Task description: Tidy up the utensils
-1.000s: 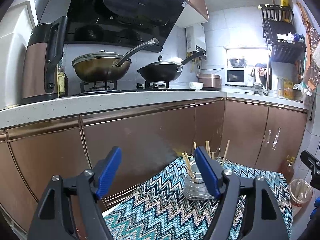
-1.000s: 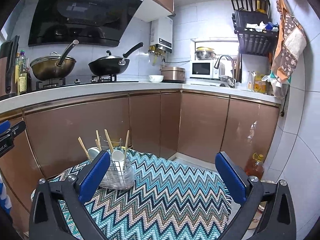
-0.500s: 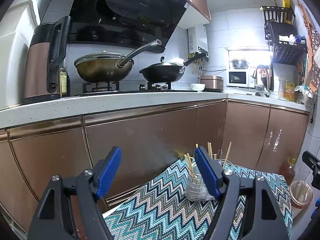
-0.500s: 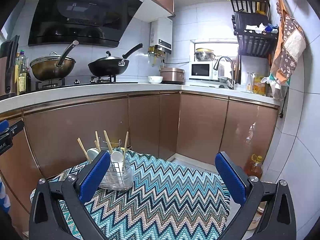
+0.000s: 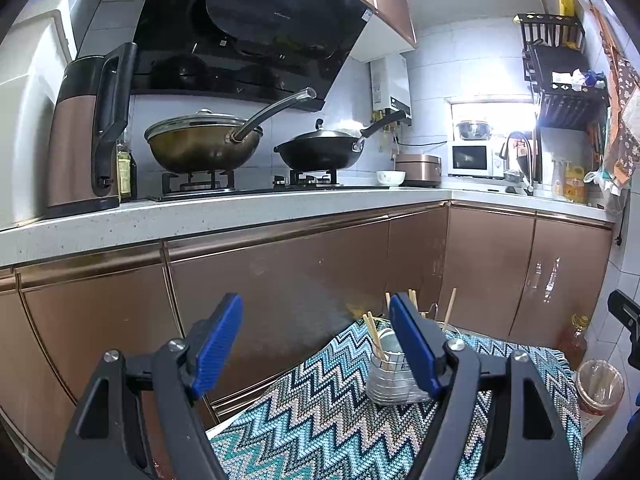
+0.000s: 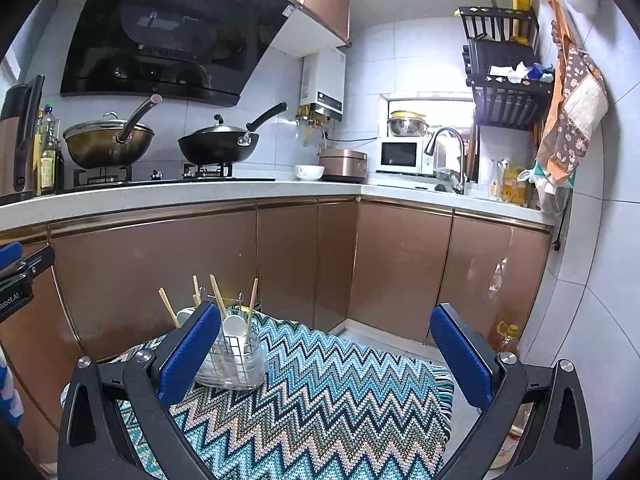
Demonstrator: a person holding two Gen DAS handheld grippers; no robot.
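A clear utensil holder with a wire frame (image 6: 234,362) stands on a table with a zigzag cloth (image 6: 320,392). Several wooden chopsticks (image 6: 216,296) and a white spoon (image 6: 234,326) stand in it. In the left wrist view the holder (image 5: 386,380) is partly hidden behind my right fingertip. My left gripper (image 5: 316,344) is open and empty, held above the cloth's near left part. My right gripper (image 6: 326,354) is open wide and empty, above the cloth, with the holder just behind its left finger.
Brown kitchen cabinets (image 6: 280,256) run behind the table, under a white counter (image 6: 200,192) with two woks on a stove. A plastic-lined bin (image 5: 600,384) and an oil bottle (image 6: 508,336) stand on the floor at the right. A tall kettle (image 5: 86,136) stands at the counter's left.
Both grippers have lifted and drifted slightly; the holder looks a little lower and farther in both views. Both stay open and empty.
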